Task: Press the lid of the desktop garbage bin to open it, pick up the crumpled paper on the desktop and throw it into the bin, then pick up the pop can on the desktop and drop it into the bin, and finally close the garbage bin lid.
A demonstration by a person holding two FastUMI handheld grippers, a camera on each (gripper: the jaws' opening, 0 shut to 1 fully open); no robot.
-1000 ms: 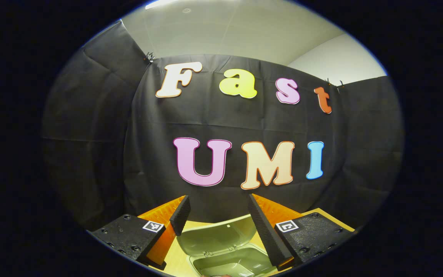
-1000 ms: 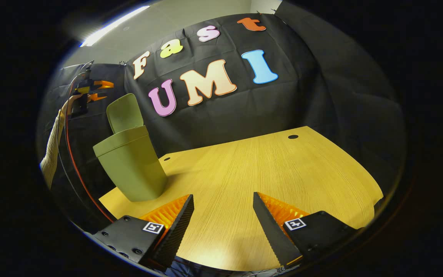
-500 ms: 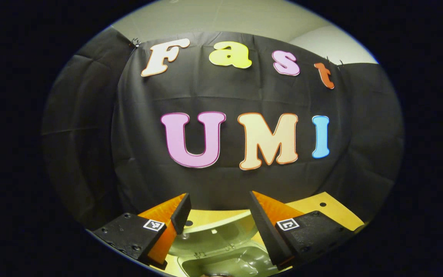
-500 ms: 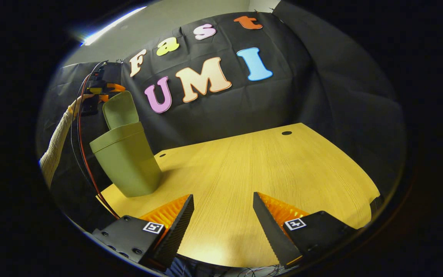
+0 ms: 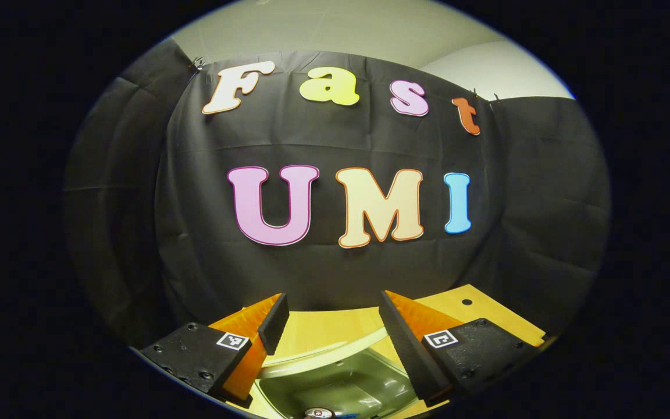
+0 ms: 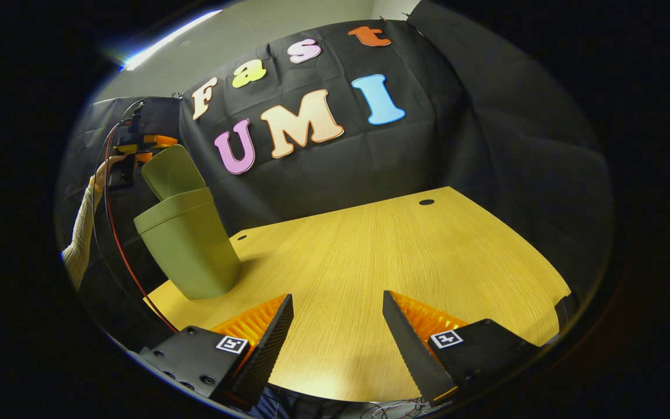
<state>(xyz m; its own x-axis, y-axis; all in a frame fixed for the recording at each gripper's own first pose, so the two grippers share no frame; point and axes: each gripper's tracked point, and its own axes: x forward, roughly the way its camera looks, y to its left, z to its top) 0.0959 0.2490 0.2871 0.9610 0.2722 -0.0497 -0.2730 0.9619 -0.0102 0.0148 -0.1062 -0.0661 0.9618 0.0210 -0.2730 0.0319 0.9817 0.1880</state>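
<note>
The left gripper [image 5: 332,323] hangs with fingers spread directly above the open green bin [image 5: 335,384], the pop can [image 5: 319,413] visible inside below it. The right gripper [image 6: 338,326], also spread and empty, hovers over the wooden table [image 6: 405,250]. Far to its left stands the bin, its raised lid [image 6: 171,171] just beside the left gripper.

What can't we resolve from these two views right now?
- Bin contents: right gripper view sees only the outside wall; left gripper view cuts the inside off at its bottom edge, showing just the top of a can. Crumpled paper unconfirmed.
- Left gripper contact with the lid: far and small in right gripper view, beside the lid's upper edge; touch cannot be told.
- Lid hinge: not visible.
</note>
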